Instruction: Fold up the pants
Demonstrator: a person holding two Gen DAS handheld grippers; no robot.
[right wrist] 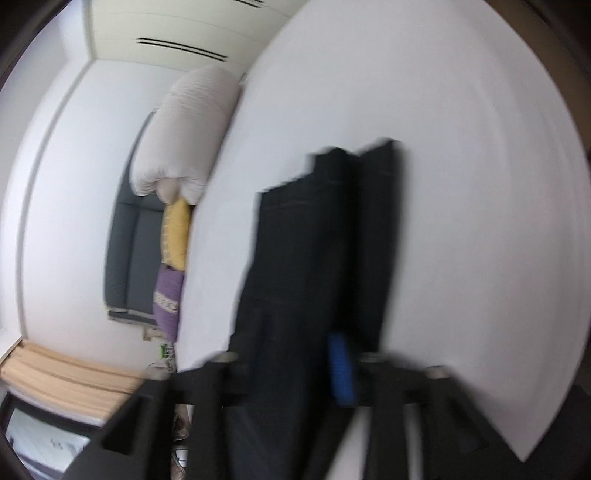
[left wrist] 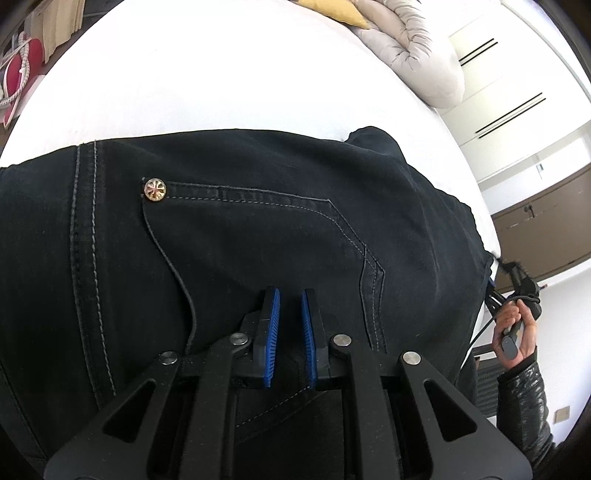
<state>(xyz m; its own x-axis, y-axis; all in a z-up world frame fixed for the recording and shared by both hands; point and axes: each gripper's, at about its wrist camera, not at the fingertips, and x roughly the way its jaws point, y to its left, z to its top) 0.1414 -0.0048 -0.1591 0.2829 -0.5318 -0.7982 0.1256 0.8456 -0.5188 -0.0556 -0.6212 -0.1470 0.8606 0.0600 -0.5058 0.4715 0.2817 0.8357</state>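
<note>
Black jeans (left wrist: 240, 236) lie on a white bed (left wrist: 207, 74), hip pocket and a gold rivet (left wrist: 155, 189) facing up. My left gripper (left wrist: 290, 314) hovers over the pocket area, its blue pads (left wrist: 271, 332) a small gap apart with nothing between them. In the blurred right wrist view the jeans (right wrist: 314, 240) stretch away across the bed (right wrist: 461, 184), and my right gripper (right wrist: 295, 369) has the dark cloth running between its fingers, one blue pad (right wrist: 341, 369) showing. The right gripper and hand also show in the left wrist view (left wrist: 513, 314) at the bed's edge.
A rolled pale duvet (left wrist: 413, 48) and a yellow cushion (left wrist: 340, 11) lie at the head of the bed. White cupboards (left wrist: 517, 92) stand beyond. In the right wrist view a grey headboard (right wrist: 133, 251) and a purple cushion (right wrist: 168, 299) show.
</note>
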